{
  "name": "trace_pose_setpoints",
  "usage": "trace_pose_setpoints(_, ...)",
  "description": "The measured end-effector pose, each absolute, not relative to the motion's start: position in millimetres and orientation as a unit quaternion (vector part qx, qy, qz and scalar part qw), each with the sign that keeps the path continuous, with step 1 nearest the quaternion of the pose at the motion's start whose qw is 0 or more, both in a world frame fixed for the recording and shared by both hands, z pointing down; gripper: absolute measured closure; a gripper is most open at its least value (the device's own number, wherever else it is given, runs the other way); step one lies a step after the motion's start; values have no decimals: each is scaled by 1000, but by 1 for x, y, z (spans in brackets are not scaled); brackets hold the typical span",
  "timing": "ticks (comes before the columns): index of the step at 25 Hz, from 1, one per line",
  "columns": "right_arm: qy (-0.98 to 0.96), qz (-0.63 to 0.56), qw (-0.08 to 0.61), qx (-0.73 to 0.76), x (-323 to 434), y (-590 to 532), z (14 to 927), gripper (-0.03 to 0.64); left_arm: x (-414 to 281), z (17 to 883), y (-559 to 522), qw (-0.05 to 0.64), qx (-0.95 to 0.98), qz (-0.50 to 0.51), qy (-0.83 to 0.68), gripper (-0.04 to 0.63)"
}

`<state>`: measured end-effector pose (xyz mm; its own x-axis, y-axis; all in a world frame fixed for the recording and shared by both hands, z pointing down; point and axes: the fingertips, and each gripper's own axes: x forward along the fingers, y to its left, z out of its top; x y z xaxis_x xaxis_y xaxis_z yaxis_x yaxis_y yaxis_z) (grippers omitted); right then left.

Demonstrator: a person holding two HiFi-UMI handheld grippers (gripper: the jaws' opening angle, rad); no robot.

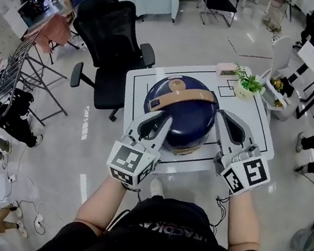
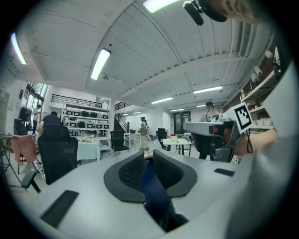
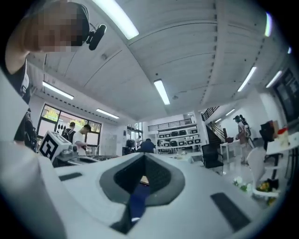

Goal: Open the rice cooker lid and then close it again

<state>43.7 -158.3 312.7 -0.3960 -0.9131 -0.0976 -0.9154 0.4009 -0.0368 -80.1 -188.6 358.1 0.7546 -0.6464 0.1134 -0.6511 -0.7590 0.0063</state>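
Note:
A dark blue rice cooker [image 1: 182, 111] with a tan handle [image 1: 184, 97] across its top stands on the white table [image 1: 140, 84]; its lid is down. My left gripper [image 1: 166, 120] is against the cooker's left front side. Its jaws stand a little apart, with only the blue body [image 2: 152, 186] showing through the narrow gap in the left gripper view [image 2: 148, 154]. My right gripper [image 1: 218, 112] hovers at the cooker's right side, shut with nothing in it. In the right gripper view [image 3: 144, 161] its pads meet above a strip of the blue cooker [image 3: 138, 203].
A potted plant [image 1: 246, 83] and a pink box [image 1: 226, 70] sit at the table's far right corner. Behind the table on the left stands a black office chair [image 1: 107, 44], with a clothes rack [image 1: 33, 56] farther left. A white cart with plants [image 1: 281, 94] stands to the right.

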Motion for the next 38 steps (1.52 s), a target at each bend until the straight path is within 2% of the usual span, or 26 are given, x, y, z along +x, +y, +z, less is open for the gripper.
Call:
trace_pose_setpoints(2, 844, 12, 53, -533, 48, -146, 310, 615, -72, 357, -172, 25, 931, 49, -361, 569)
trace_pose_setpoints(4, 852, 14, 46, -521, 52, -130, 310, 615, -64, 356, -153, 28, 927, 46, -371, 591)
trace_pose_setpoints(10, 876, 38, 11, -480, 58, -83, 317, 615, -46, 357, -91, 36, 910, 42, -410, 592)
trace_pose_setpoints(20, 904, 17, 10, -428, 64, -28, 337, 615, -39, 362, -7, 47, 880, 29, -472, 592)
trace_pose_setpoints(38, 914, -8, 2, -405, 56, -17, 350, 615, -40, 363, 3, 58, 872, 21, -486, 592)
